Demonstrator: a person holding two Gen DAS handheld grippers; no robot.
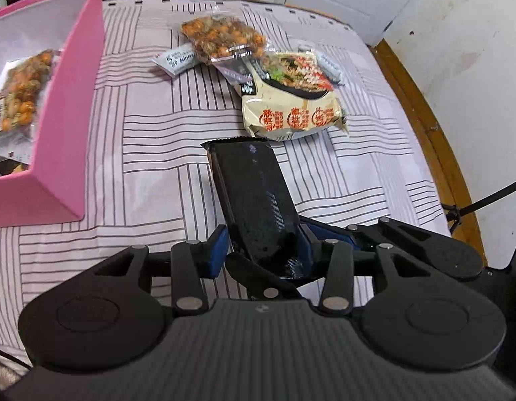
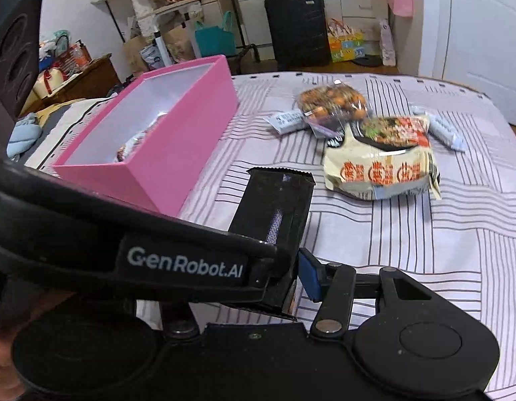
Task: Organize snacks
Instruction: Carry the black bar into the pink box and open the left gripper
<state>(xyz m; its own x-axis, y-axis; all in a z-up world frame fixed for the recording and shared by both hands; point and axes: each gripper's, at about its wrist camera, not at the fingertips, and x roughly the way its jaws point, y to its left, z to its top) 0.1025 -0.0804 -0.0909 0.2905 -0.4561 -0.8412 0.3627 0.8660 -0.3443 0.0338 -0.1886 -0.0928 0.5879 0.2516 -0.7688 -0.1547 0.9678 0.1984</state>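
Clamped near its lower end between both blue pads [image 1: 217,250] of left gripper [image 1: 263,249]: one black packet [image 1: 254,197], raised off striped cloth [image 1: 151,153], serrated top edge pointing away toward pile ahead. Shows again from right wrist, with left gripper's branded arm crossing in front of it. Right gripper [image 2: 284,284], clenched or released: cannot tell, with only one pad [image 2: 308,277] visible, just beside packet's lower end, and other finger hidden behind left gripper. Off to left on cloth, one pink box [image 1: 67,127], open-topped, white inside, holding one nut bag [image 1: 24,90]. Farther ahead, clustered together on cloth and well apart from box: second nut bag [image 1: 221,36], making two in all; one noodle pack [image 1: 291,100], touching that bag and nearest of pile to packet; two white sachets, left sachet [image 1: 174,58] poking out from under second nut bag, right sachet [image 1: 331,65] behind noodle pack's far corner.
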